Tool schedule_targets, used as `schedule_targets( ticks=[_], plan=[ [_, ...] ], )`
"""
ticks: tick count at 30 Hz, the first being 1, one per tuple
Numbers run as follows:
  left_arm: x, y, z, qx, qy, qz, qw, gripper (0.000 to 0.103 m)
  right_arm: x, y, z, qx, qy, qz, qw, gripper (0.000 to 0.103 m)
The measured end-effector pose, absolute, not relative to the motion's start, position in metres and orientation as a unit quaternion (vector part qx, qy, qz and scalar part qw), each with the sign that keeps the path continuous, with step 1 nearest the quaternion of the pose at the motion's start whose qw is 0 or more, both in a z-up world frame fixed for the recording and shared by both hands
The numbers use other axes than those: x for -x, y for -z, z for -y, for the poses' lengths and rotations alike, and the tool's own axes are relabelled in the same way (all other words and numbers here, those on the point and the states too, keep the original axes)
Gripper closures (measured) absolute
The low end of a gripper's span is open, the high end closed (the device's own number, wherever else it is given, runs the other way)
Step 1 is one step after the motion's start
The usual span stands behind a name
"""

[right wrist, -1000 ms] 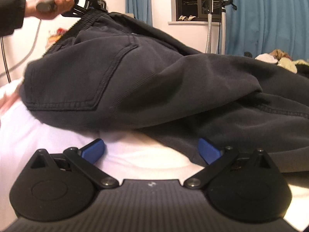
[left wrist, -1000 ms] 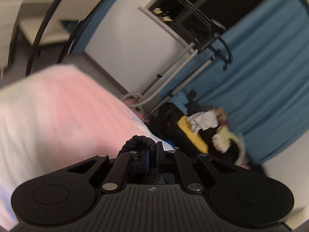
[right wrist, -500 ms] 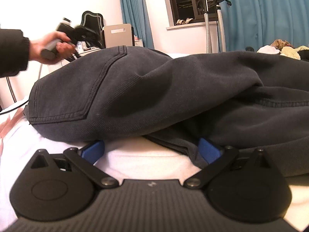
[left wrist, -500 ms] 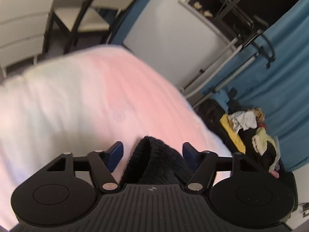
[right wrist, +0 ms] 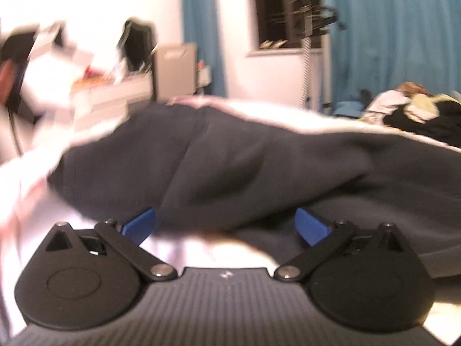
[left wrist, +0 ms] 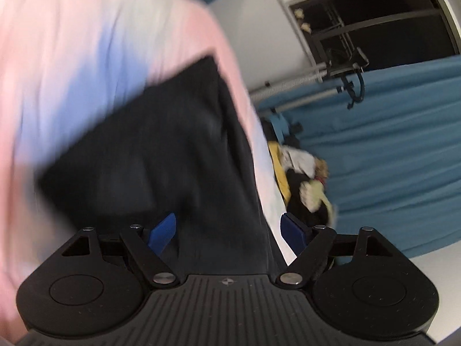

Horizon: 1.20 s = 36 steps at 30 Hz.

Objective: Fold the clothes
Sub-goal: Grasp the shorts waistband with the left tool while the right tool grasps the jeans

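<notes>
The left claw (left wrist: 227, 232) has just let go of the dark trousers (left wrist: 161, 155); its jaws have been opening and now stand wide over the cloth. The trousers lie folded over on the bed (left wrist: 72, 43). Right claw (right wrist: 224, 225) is gaping too, holding nothing. Both views are blurry, so the fold edges are hard to judge.

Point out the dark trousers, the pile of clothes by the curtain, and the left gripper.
dark trousers (right wrist: 259, 167), right wrist view, on the folded upper layer.
pile of clothes (left wrist: 302, 184), left wrist view, on its middle.
left gripper (left wrist: 227, 232), left wrist view, midway between its blue fingertips.
</notes>
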<state>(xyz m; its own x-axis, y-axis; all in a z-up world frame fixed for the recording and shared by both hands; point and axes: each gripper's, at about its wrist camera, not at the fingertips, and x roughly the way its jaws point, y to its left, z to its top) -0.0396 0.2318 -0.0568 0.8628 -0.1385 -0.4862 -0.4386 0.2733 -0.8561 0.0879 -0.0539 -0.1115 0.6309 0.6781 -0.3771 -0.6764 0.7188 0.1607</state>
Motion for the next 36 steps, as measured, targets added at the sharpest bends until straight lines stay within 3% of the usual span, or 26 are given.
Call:
schedule_targets(
  ticks=[3,8,16,21,22,25,27,28,30,33,36],
  plan=[
    [0.048,0.092,-0.214,0.651,-0.069,-0.241,0.717,0.02,-0.093,0.075,0.096,-0.112,-0.326,-0.22,0.913,0.0],
    [0.05,0.124,-0.208,0.652,-0.096,-0.269,0.703,0.02,-0.117,0.033,0.196,-0.269,-0.211,-0.239,0.909,0.0],
    [0.044,0.144,-0.219,0.666,-0.135,-0.256,0.687,0.024,-0.181,0.053,0.345,-0.454,-0.052,-0.247,0.855,0.0],
    [0.032,0.148,-0.22,0.661,-0.171,-0.261,0.682,0.044,-0.221,0.082,0.373,-0.476,-0.047,-0.23,0.848,0.003],
    [0.03,0.147,-0.219,0.654,-0.176,-0.26,0.689,0.047,-0.227,0.087,0.376,-0.47,-0.04,-0.23,0.851,0.006],
    [0.027,0.141,-0.217,0.633,-0.186,-0.259,0.705,0.063,-0.23,0.103,0.388,-0.449,-0.015,-0.229,0.864,0.031],
    [0.028,0.139,-0.217,0.628,-0.187,-0.25,0.712,0.079,-0.231,0.112,0.391,-0.447,-0.01,-0.237,0.862,0.052],
    [0.028,0.136,-0.218,0.626,-0.186,-0.245,0.717,0.08,-0.232,0.116,0.393,-0.447,-0.008,-0.24,0.862,0.057],
    [0.029,0.13,-0.218,0.62,-0.185,-0.234,0.725,0.085,-0.229,0.118,0.394,-0.443,-0.005,-0.241,0.864,0.085],
    [0.035,0.119,-0.218,0.604,-0.186,-0.222,0.743,0.09,-0.219,0.11,0.395,-0.436,-0.002,-0.227,0.871,0.097],
    [0.043,0.106,-0.222,0.597,-0.183,-0.192,0.757,0.091,-0.203,0.088,0.395,-0.404,-0.002,-0.199,0.893,0.098]
  ],
)
